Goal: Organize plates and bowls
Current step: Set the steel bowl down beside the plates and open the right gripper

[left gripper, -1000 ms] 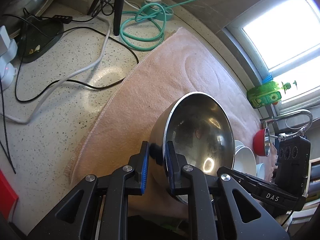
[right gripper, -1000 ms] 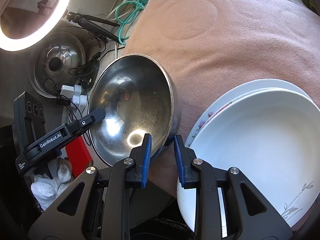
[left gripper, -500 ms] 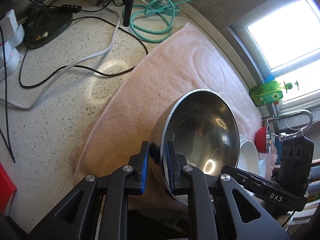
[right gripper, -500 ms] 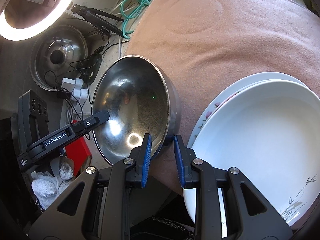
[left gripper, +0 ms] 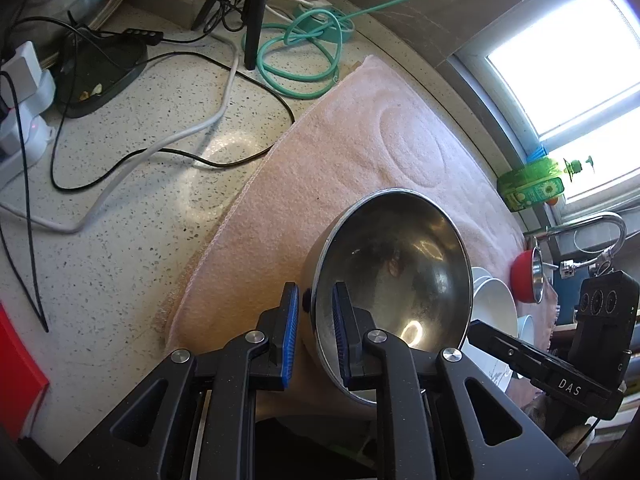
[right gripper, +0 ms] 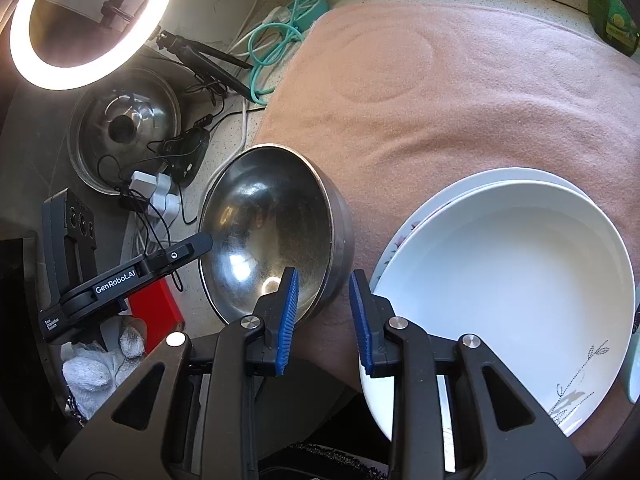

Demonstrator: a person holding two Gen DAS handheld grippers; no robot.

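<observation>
A steel bowl (left gripper: 392,272) is tilted above the pink towel (left gripper: 360,152). My left gripper (left gripper: 314,340) is shut on its rim, one pad inside and one outside. In the right wrist view the same steel bowl (right gripper: 272,236) hangs left of centre, with the left gripper's arm on its far rim. My right gripper (right gripper: 322,316) straddles the bowl's near rim with its jaws apart, a clear gap on the outer side. Stacked white plates (right gripper: 508,288) lie on the towel (right gripper: 440,100) at the right, and they also show in the left wrist view (left gripper: 494,308).
A red bowl (left gripper: 528,276) and a faucet (left gripper: 588,232) stand beyond the plates. Cables (left gripper: 192,132), a green hose (left gripper: 304,52), power adapters (left gripper: 24,92) and a pot lid (right gripper: 120,128) crowd the speckled counter on the left. A ring light (right gripper: 84,20) and a green bottle (left gripper: 532,184) stand at the back.
My right gripper's jaws have opened wider around the bowl's rim. The bowl, still in the left gripper, has shifted slightly left, away from the plates.
</observation>
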